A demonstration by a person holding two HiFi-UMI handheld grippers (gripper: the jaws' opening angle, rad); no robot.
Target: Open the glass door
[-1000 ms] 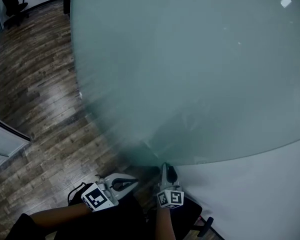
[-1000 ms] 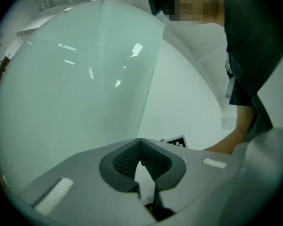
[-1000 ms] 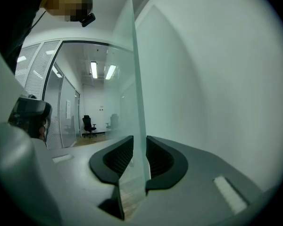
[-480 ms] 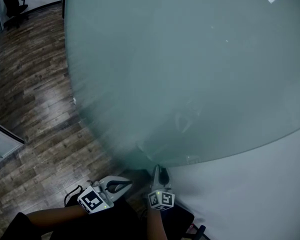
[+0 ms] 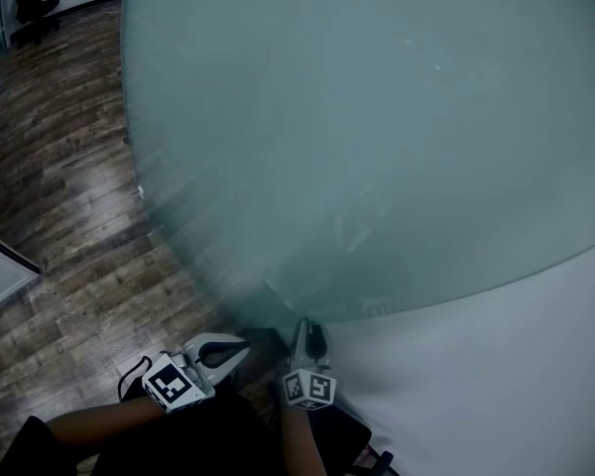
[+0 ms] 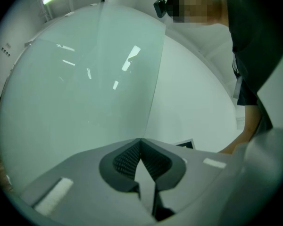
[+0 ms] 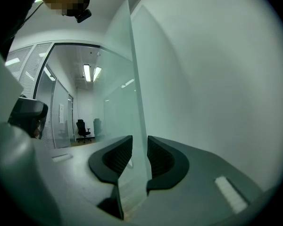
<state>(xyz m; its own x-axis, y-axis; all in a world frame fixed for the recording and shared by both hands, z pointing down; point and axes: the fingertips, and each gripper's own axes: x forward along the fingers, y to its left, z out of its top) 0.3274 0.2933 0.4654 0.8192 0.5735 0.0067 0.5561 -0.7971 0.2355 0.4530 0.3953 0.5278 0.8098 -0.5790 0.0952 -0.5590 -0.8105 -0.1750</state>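
- Two grippers, one door: your right gripper (image 7: 139, 155) has its jaws closed onto the free vertical edge of the frosted glass door (image 5: 377, 117), one ribbed pad on each face of the pane.
- Your left gripper (image 6: 140, 149) takes no part. Its jaws are pressed together at the tips with nothing between them, and it hangs low, just left of the right one and short of the glass.
- The door fills most of the head view. Its lower edge sweeps down to where the right gripper grips it, with a white wall (image 5: 496, 365) close on the right and wood-look floor (image 5: 69, 167) on the left.
- Progress, as a judgement: the grip is made and the pane stands at an angle to the wall, so the opening looks under way. What is left is to carry the edge through the rest of its swing and let go.
- Past the pane's edge, the right gripper view shows a lit corridor with an office chair (image 7: 83, 128) far down it.
- Hard to make out: no hinge, frame or handle shows in any view, so you cannot judge how wide the door stands or which way it must go.
- The frosting hides whatever lies behind the glass, and the top of the pane is cut off.
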